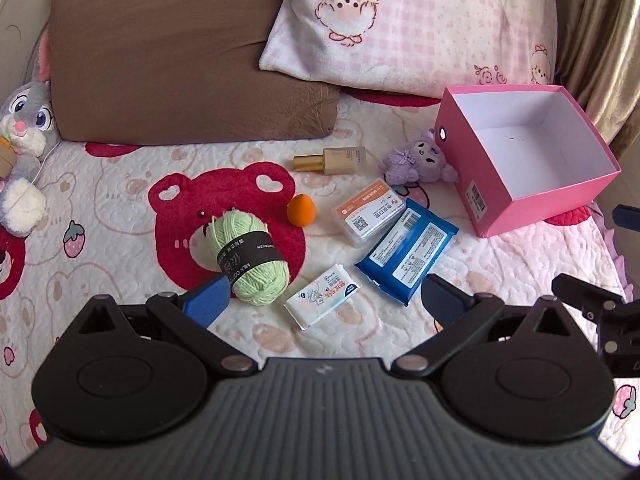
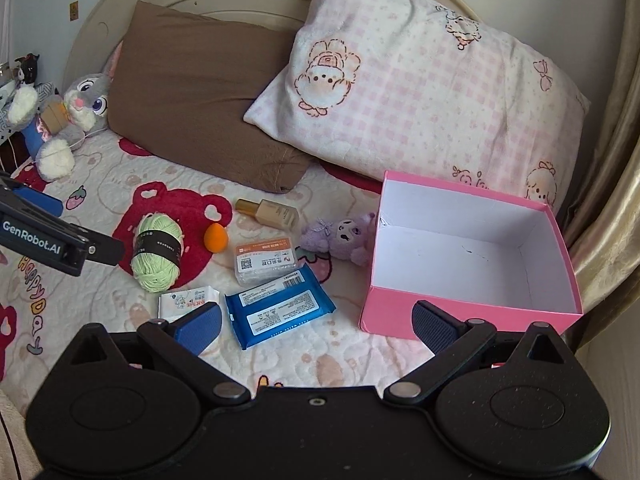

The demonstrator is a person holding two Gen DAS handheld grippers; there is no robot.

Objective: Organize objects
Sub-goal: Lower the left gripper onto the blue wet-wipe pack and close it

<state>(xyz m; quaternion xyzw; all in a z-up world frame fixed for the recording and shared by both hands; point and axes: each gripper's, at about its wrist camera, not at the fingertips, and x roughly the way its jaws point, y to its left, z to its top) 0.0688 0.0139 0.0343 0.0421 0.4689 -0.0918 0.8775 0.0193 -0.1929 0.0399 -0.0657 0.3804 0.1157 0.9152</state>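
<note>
Loose items lie on the quilt: a green yarn ball (image 1: 248, 258) (image 2: 157, 254), an orange sponge (image 1: 300, 211) (image 2: 215, 237), a gold-capped bottle (image 1: 330, 159) (image 2: 269, 212), a clear card box (image 1: 370, 216) (image 2: 266, 263), a blue wipes pack (image 1: 406, 250) (image 2: 278, 306), a white tissue pack (image 1: 322, 295) (image 2: 186, 299) and a purple plush (image 1: 416, 158) (image 2: 344, 237). An empty pink box (image 1: 528, 152) (image 2: 472, 264) stands to their right. My left gripper (image 1: 322, 300) hangs open above the tissue pack. My right gripper (image 2: 316, 322) is open above the wipes pack.
A brown pillow (image 1: 176, 52) (image 2: 200, 92) and a pink checked pillow (image 1: 416, 24) (image 2: 420, 88) lean at the bed's head. A grey rabbit plush (image 1: 24, 128) (image 2: 76, 116) sits at the left. A gold curtain (image 1: 604, 40) hangs on the right.
</note>
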